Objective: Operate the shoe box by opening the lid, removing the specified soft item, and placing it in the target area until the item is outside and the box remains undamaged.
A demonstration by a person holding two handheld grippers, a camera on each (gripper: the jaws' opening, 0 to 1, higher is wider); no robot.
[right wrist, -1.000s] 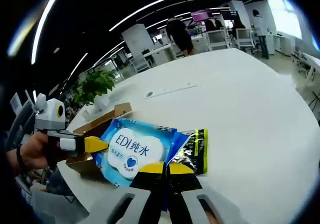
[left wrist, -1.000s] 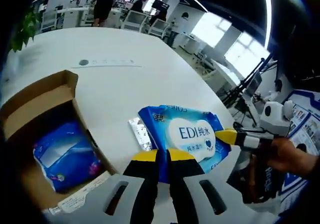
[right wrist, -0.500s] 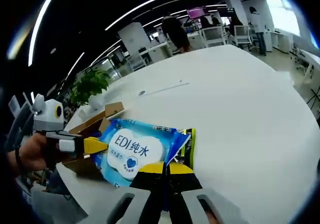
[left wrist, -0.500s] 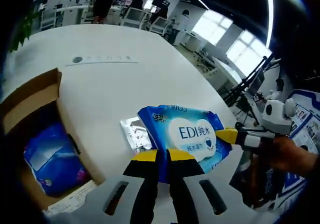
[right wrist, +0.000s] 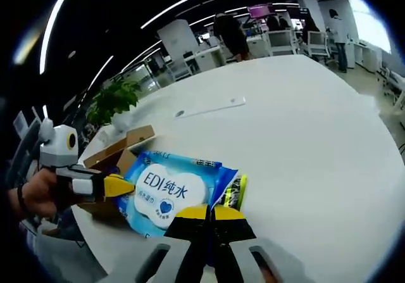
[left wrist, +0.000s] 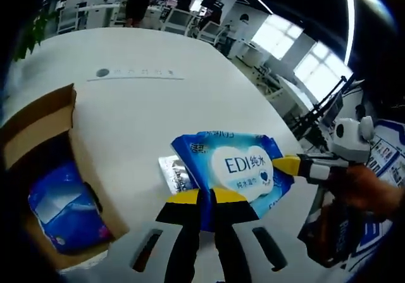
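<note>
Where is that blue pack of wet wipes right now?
The wipes pack is held between both tongs above the white table, out of the open shoe box at the left of the left gripper view, with a small silvery packet beside it.

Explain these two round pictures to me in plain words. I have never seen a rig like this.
A person holds a two-jaw tool in each hand, and a fisheye camera rides on each, so each picture looks along one tool's yellow-tipped jaws.

The left tool and the right tool each pinch one end of the same blue wipes pack, held between them over a white table. A small silver packet shows behind the pack in the left gripper view; the right gripper view shows a dark green-edged packet there.

Further left in the left gripper view is the open cardboard box, with another blue pack inside.
</note>
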